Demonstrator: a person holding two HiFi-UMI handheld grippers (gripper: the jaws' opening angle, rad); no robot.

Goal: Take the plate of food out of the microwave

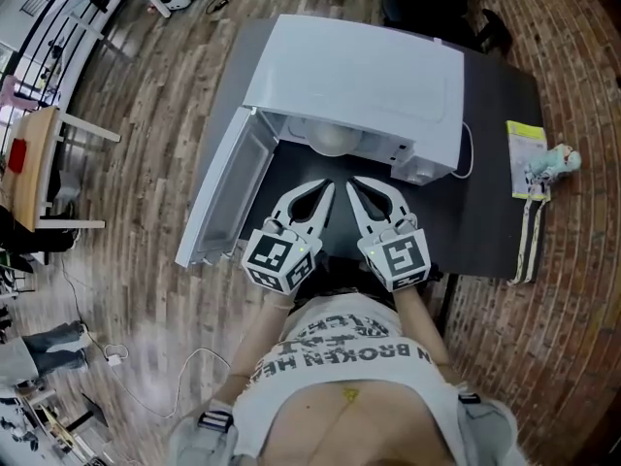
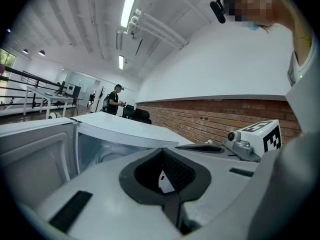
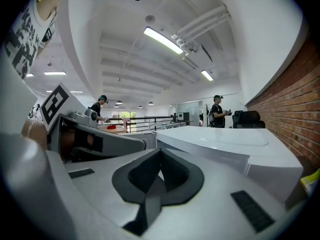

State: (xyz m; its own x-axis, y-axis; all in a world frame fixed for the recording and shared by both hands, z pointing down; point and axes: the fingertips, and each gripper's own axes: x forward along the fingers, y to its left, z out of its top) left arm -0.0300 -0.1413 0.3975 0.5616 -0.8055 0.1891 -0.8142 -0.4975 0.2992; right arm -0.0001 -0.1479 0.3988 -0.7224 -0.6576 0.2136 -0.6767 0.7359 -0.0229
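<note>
Both jaw pairs are shut w/ nothing between them: left gripper (image 1: 325, 188) and right gripper (image 1: 356, 184) sit side by side, tips just in front of the open microwave (image 1: 359, 76). Pale plate (image 1: 330, 141) is inside the cavity; door (image 1: 228, 197) is swung left; dark table (image 1: 495, 163) is underneath.

Bright, even light from ceiling tubes (image 3: 162, 40); fisheye bending at edges; floor (image 1: 146, 357) motion-blurred lower left

The top of the microwave (image 1: 359, 81) hides most of its cavity; only a pale rounded edge (image 1: 330, 142) shows at the opening, too little to tell plate or food. Print on the yellow booklet (image 1: 525, 158) is too small to read
</note>
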